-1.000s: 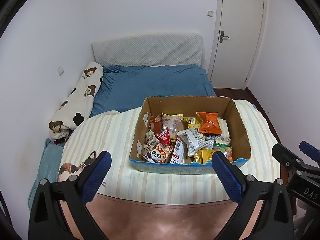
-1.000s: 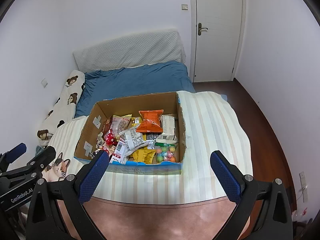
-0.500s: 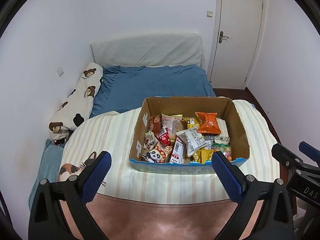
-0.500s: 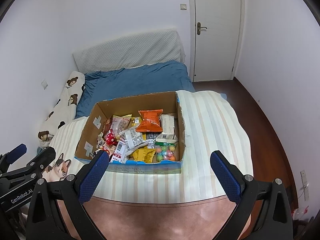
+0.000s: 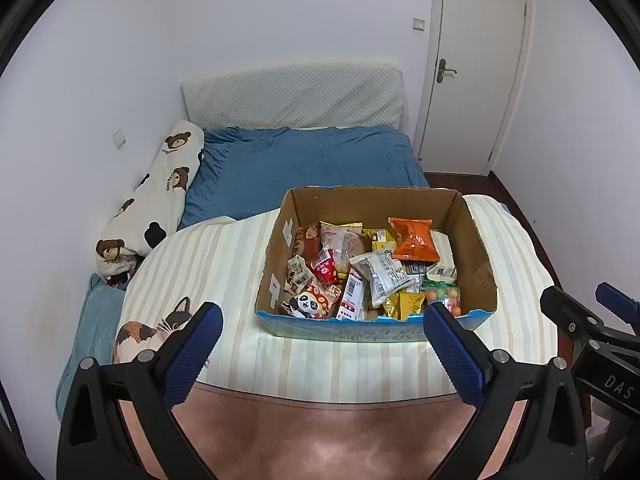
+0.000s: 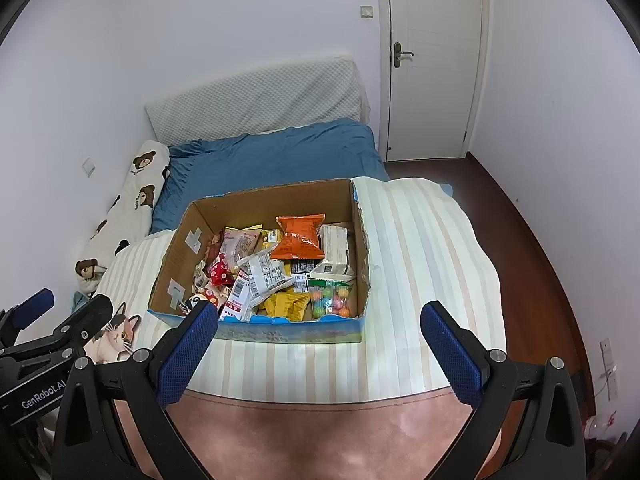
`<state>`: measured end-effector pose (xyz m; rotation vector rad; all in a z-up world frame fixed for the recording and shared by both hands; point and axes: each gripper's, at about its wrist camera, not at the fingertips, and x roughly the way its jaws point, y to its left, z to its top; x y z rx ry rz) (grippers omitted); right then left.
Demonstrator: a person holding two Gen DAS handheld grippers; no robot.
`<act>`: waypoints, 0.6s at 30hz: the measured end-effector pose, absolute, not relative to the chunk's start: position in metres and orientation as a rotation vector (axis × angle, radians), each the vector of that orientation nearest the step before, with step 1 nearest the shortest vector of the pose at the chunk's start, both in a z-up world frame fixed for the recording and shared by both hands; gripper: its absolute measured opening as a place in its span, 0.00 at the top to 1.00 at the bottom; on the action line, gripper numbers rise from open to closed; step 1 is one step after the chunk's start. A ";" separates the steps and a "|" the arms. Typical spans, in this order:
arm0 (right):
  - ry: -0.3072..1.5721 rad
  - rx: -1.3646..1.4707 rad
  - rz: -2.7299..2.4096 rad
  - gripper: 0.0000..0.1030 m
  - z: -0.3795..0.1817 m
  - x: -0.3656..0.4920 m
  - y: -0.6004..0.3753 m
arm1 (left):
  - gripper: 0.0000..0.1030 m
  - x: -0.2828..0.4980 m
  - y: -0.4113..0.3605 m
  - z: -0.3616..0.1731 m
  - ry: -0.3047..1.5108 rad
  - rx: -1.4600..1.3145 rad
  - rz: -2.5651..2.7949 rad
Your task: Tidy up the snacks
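Note:
A cardboard box (image 5: 476, 240) (image 6: 176, 256) full of mixed snack packets stands on a striped cloth. On top lie an orange bag (image 5: 414, 239) (image 6: 299, 237), a white-grey packet (image 5: 382, 274) (image 6: 267, 276), a panda packet (image 5: 306, 305) and a bag of coloured balls (image 6: 333, 300). My left gripper (image 5: 322, 324) is open and empty, held above the cloth short of the box's near wall. My right gripper (image 6: 319, 322) is open and empty, also short of the near wall.
The striped cloth (image 5: 208, 264) (image 6: 420, 248) covers a table with a pink near edge (image 5: 320, 432). Behind is a blue bed (image 5: 304, 168) with a bear-print pillow (image 5: 156, 204). A white door (image 6: 434, 60) and dark floor (image 6: 532, 232) lie to the right.
Both grippers have crept slightly toward the box and stay open. Nothing in the box has moved.

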<state>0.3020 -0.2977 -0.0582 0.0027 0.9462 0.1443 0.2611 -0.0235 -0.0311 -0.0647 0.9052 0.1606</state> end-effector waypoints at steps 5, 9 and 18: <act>0.950 0.004 0.144 0.00 -0.060 0.301 -0.297 | 0.00 0.262 -0.024 -0.031 0.904 -0.063 0.164; 0.949 0.002 0.143 0.00 -0.061 0.300 -0.295 | 0.00 0.261 -0.025 -0.031 0.902 -0.055 0.166; 0.953 0.005 0.144 0.00 -0.062 0.299 -0.297 | 0.00 0.260 -0.023 -0.031 0.908 -0.055 0.169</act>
